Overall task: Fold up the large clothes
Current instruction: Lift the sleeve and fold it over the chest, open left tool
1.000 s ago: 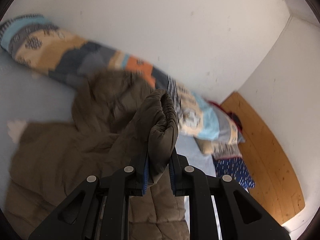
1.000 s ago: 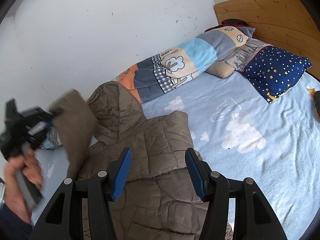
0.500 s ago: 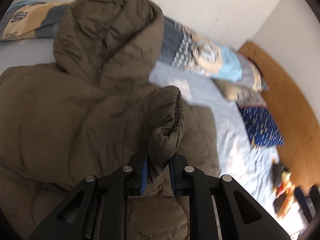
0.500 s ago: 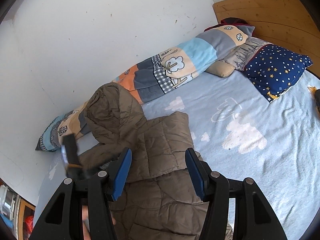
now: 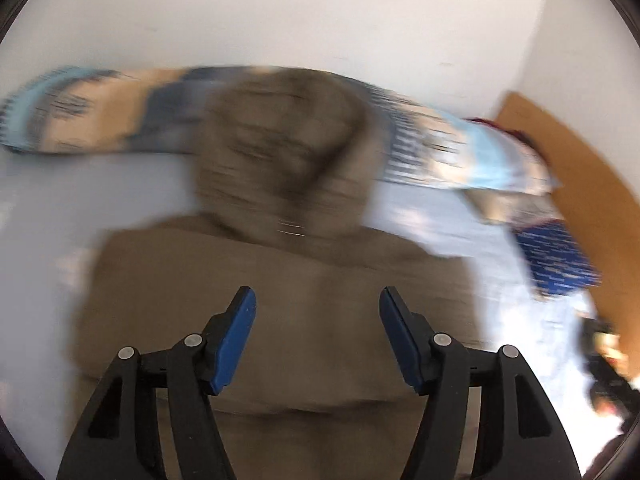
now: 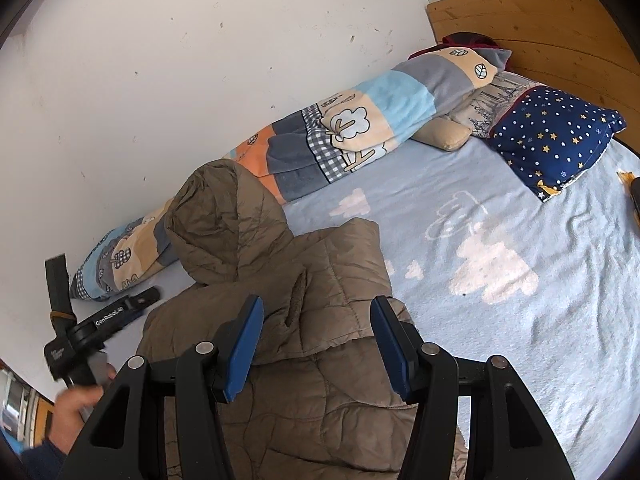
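A brown quilted hooded jacket (image 6: 304,336) lies on the light blue bed sheet (image 6: 520,240), hood (image 6: 224,224) toward the wall, sleeves folded in over the body. It also shows, blurred, in the left wrist view (image 5: 296,320). My right gripper (image 6: 316,344) is open and empty, hovering over the jacket's middle. My left gripper (image 5: 316,336) is open and empty above the jacket. In the right wrist view the left gripper (image 6: 100,296) is at the left, open, beside the jacket's left edge.
A rolled patchwork blanket (image 6: 340,136) lies along the white wall. A navy star pillow (image 6: 556,136) and a beige pillow (image 6: 444,136) sit by the wooden headboard (image 6: 540,20). A dark object (image 6: 634,196) lies at the right edge of the bed.
My left gripper has let go of the sleeve cuff, opened, and pulled back to the left. The sleeve now lies on the jacket. The right gripper has not moved.
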Available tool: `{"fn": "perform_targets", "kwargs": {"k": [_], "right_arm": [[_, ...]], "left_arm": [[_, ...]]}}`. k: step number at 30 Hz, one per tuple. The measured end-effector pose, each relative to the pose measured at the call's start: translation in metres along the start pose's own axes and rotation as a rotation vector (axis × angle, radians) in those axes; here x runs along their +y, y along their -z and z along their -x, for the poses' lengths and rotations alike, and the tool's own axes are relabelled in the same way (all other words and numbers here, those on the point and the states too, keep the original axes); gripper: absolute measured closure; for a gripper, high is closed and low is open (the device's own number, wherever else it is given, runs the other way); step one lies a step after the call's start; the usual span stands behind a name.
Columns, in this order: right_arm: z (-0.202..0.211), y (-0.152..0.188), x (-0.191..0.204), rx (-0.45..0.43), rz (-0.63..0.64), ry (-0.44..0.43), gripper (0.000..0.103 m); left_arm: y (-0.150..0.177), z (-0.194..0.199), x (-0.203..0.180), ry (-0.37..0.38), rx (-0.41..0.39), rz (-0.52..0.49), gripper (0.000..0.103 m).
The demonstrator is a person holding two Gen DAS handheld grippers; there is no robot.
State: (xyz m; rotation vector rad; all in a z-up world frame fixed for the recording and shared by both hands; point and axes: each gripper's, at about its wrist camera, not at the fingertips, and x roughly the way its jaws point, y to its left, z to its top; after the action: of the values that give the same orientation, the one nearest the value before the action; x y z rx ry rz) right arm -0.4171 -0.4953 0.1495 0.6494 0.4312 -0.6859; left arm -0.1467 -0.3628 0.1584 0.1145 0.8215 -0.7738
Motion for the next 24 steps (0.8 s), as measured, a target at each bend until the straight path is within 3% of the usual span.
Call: {"fn": "perform_targets", "kwargs": {"k": [2,3,6,9,12,18,21,24], "right_arm": [[-0.003,0.002,0.003,0.007,0.007,-0.003,0.043],[-0.004,0.002,0.004,0.009,0.01,-0.002,0.043],[-0.008,0.005,0.008,0.018,0.024,0.0,0.043],[-0.013,0.007,0.011,0.026,0.033,0.005,0.043],[-0.018,0.009,0.012,0.035,0.039,0.013,0.043],[-0.033,0.01,0.022,0.05,0.043,0.005,0.043],[-0.045,0.011,0.038,0.048,0.1,-0.002,0.043],[-0.067,0.013,0.051,0.078,0.147,0.001,0.045]], "left_arm": [[0.0,-0.01,0.034,-0.145,0.043,-0.013,0.04],[0.004,-0.018,0.052,-0.181,0.08,0.001,0.04],[0.023,-0.04,0.082,-0.232,0.151,0.04,0.04],[0.046,-0.068,0.092,-0.231,0.241,0.044,0.039],[0.057,-0.072,0.088,-0.271,0.215,0.03,0.039],[0.039,-0.039,0.074,-0.234,0.105,0.004,0.04],[0.027,-0.025,0.075,-0.253,0.051,-0.015,0.039],[0.025,-0.023,0.082,-0.249,0.059,-0.021,0.039]]}}
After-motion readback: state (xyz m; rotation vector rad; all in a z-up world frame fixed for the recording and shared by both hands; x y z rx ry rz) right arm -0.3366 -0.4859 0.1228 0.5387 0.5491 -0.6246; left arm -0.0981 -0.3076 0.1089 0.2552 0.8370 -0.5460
